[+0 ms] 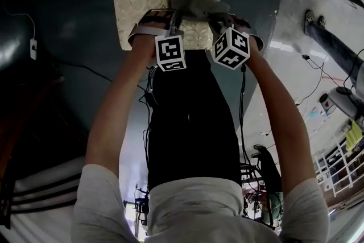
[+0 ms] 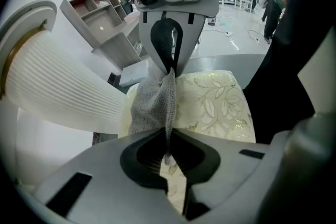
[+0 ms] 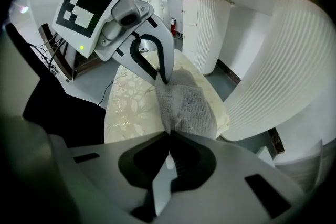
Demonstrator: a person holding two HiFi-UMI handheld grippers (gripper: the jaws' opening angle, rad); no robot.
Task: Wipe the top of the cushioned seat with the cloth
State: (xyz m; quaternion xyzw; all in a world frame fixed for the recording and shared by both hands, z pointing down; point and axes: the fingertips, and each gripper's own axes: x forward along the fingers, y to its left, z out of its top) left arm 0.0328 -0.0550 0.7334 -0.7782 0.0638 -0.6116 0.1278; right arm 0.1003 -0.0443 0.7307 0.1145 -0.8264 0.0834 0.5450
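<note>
The left hand-held gripper (image 2: pixel 168 157) is pinching shut on one edge of the grey cloth (image 2: pixel 152 105), and the right hand-held gripper (image 3: pixel 169 150) is clamping the other edge. The cloth is resting on the cushioned seat (image 1: pixel 145 5), towards its right side in the head view. Both grips are looking thin, so dragging is likely risking a slipped or bunched cloth. The compartmented shelf (image 2: pixel 97 16) beyond is showing nothing inside.

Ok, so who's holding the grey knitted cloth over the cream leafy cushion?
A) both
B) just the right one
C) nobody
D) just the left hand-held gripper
A: the left hand-held gripper and the right hand-held gripper each pinch an edge of the grey knitted cloth over the cream leafy cushion.
</note>
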